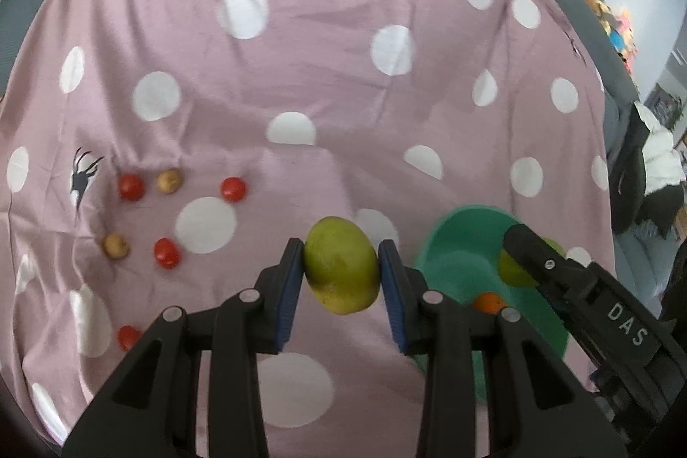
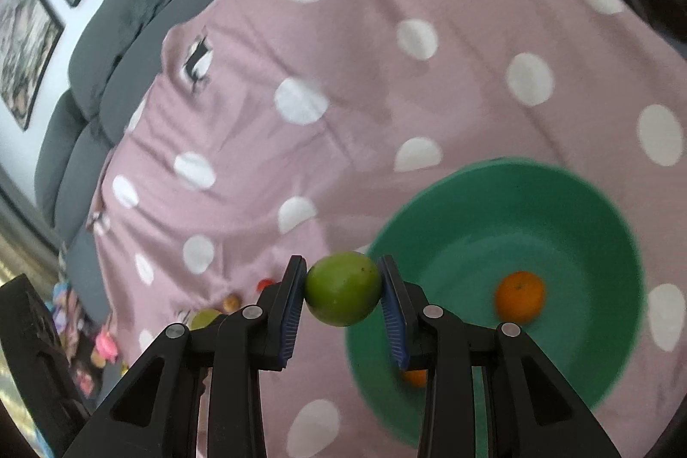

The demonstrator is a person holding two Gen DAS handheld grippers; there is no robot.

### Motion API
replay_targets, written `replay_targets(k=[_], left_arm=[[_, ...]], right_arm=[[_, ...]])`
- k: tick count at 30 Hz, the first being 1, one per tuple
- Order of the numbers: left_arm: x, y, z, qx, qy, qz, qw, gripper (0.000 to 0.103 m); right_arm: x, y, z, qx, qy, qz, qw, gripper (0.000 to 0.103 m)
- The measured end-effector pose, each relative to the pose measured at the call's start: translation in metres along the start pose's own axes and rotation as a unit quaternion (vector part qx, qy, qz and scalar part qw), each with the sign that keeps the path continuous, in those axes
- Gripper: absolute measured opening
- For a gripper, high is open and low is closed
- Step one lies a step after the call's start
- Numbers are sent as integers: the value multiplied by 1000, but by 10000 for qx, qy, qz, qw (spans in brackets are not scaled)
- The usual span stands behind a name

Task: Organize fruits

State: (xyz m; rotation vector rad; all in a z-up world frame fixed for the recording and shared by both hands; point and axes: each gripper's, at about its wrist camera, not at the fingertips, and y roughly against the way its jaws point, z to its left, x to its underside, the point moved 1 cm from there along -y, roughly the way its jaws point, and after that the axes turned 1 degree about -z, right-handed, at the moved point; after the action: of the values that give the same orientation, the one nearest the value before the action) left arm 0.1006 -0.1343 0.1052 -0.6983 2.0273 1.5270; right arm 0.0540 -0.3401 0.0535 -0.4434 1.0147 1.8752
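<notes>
Clamped in the left gripper point(image 1: 341, 273): a yellow-green fruit point(image 1: 341, 271), pressed between both blue pads, carried above the pink dotted cloth point(image 1: 300, 71). Clamped likewise in the right gripper point(image 2: 342, 288): a rounder green fruit point(image 2: 343, 288), hanging just short of the near rim of the green bowl point(image 2: 601, 209). Inside that bowl already: an orange point(image 2: 519, 297), with a second orange patch half hidden behind the right finger. Best to bring the right load over the bowl's middle first, low, clear of the orange, then let go gently to avoid bounce. Then the left, from its own side, without crossing the other tool. Farther out on the cloth, still unsorted: small red fruits point(image 1: 131, 186) and small tan ones point(image 1: 168, 181).
</notes>
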Motion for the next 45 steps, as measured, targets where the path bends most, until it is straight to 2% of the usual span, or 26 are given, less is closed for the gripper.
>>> replay_targets(k=[10,16,24,29,45], left_arm=[[2,-4,-45,312,-597,-17,9977,35],[9,-14,-62,729,-730,123,9946,35],[23,-30,-79,981,-998,334,9896,35],[27,-41,-83,1188,-989,534,9865,36],[43,-60,-92,1393,-969,967,9807,36]], right_arm=[[-10,30,-29,440,-268,-445,9977,36],[-12,36,-40,721,-324,-537,9954,36],[-13,29,-52,976,-464,-425,9932,36],[-13,24,-58,1132,-518,-342,9916,36],[-10,10,-70,1530,-554,-37,9867,36]])
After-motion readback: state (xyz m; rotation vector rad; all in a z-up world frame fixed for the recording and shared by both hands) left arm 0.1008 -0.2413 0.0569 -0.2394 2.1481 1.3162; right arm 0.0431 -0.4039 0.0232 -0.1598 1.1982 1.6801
